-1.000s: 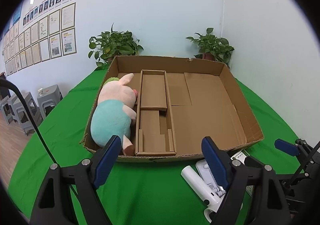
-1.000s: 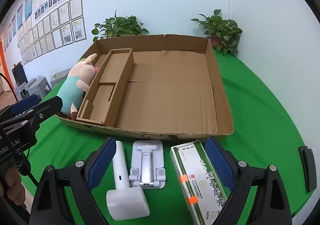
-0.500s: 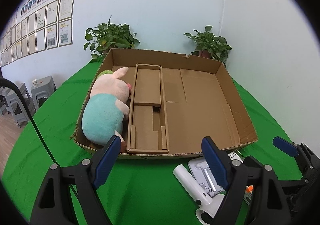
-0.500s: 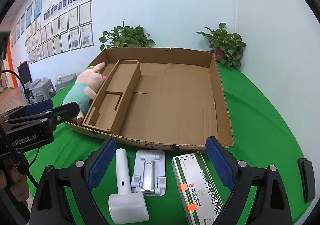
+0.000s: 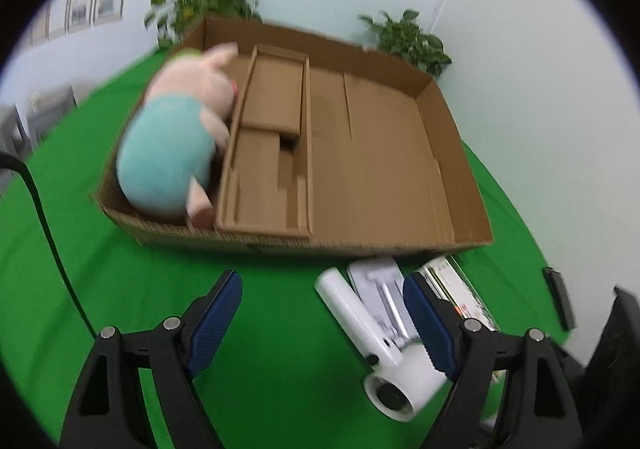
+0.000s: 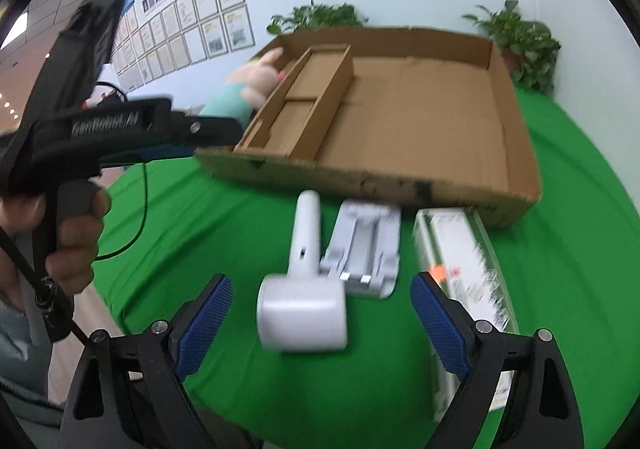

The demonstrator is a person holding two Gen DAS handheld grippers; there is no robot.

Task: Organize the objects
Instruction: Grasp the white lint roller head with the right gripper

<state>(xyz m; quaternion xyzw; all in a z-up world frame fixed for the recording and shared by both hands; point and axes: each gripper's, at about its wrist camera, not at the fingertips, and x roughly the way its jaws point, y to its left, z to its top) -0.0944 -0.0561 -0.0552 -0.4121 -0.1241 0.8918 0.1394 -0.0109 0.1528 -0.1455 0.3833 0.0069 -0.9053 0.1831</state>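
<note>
A brown cardboard box [image 5: 448, 153] [image 6: 516, 153] lies on the green table. A pink and teal plush pig [image 5: 176, 137] [image 6: 240, 93] lies in its left compartment. In front of the box lie a white hammer-shaped device [image 5: 376, 337] [image 6: 304, 273], a white phone stand [image 5: 378, 281] [image 6: 366, 241] and a green and white carton [image 5: 456, 289] [image 6: 468, 269]. My left gripper [image 5: 328, 325] is open, above the cloth beside the white device; its body also shows in the right wrist view [image 6: 120, 129]. My right gripper [image 6: 320, 329] is open over the white device's head.
Two potted plants [image 5: 200, 5] [image 5: 408, 41] stand behind the box against the wall. A small black object [image 5: 558, 297] lies at the table's right edge. Framed papers [image 6: 200, 25] hang on the left wall. A black cable [image 5: 44, 217] trails over the cloth at left.
Both grippers have lifted and tilted down towards the items in front of the box. The left gripper has swung into the right wrist view. The objects have not moved.
</note>
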